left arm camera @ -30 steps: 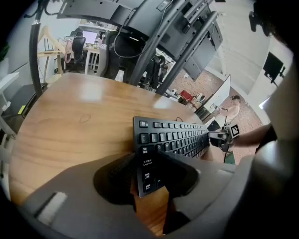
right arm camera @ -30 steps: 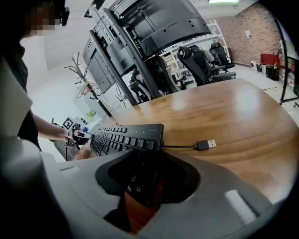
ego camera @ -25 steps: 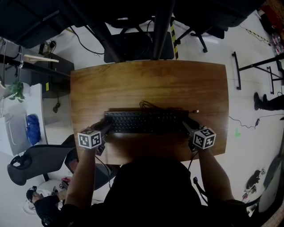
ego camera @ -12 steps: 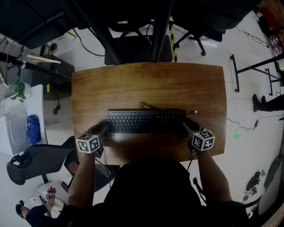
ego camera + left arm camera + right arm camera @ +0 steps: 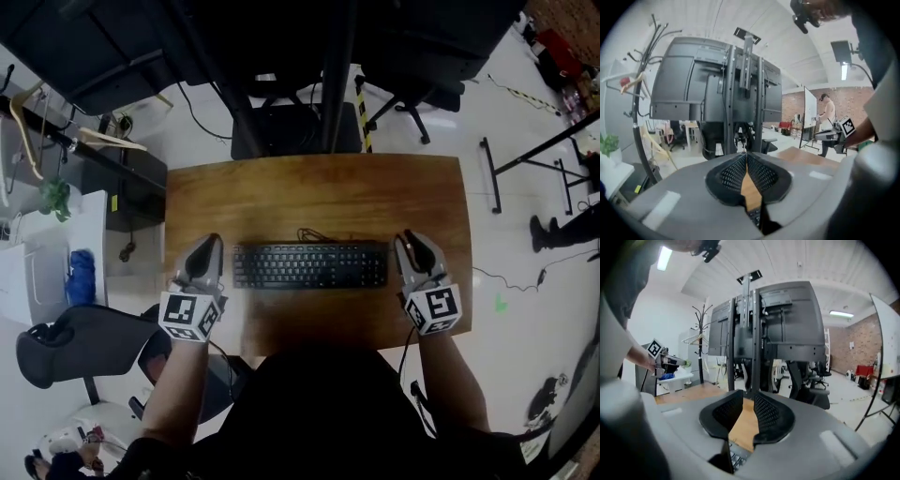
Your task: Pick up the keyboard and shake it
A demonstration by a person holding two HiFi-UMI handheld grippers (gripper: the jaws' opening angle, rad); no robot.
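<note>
A black keyboard (image 5: 309, 265) lies flat on the wooden table (image 5: 319, 192), a little toward its near edge. My left gripper (image 5: 208, 242) stands just off the keyboard's left end and points forward. Its jaws are closing, the pads meet at the tips, and nothing is between them (image 5: 746, 157). My right gripper (image 5: 411, 238) stands off the right end, apart from the keyboard. Its jaws are closing too, with a narrow gap and only the table top showing through (image 5: 747, 397). A sliver of keys (image 5: 736, 459) shows below the right jaws.
The keyboard's cable (image 5: 314, 234) loops just behind it. A black office chair (image 5: 295, 122) and dark uprights stand beyond the table's far edge. Another chair (image 5: 70, 342) sits at my lower left beside a white cabinet (image 5: 47, 253). A person (image 5: 562, 225) stands at the far right.
Both grippers have drawn away from the keyboard's ends and turned to point straight forward. Both sets of jaws have narrowed. The keyboard rests flat on the table.
</note>
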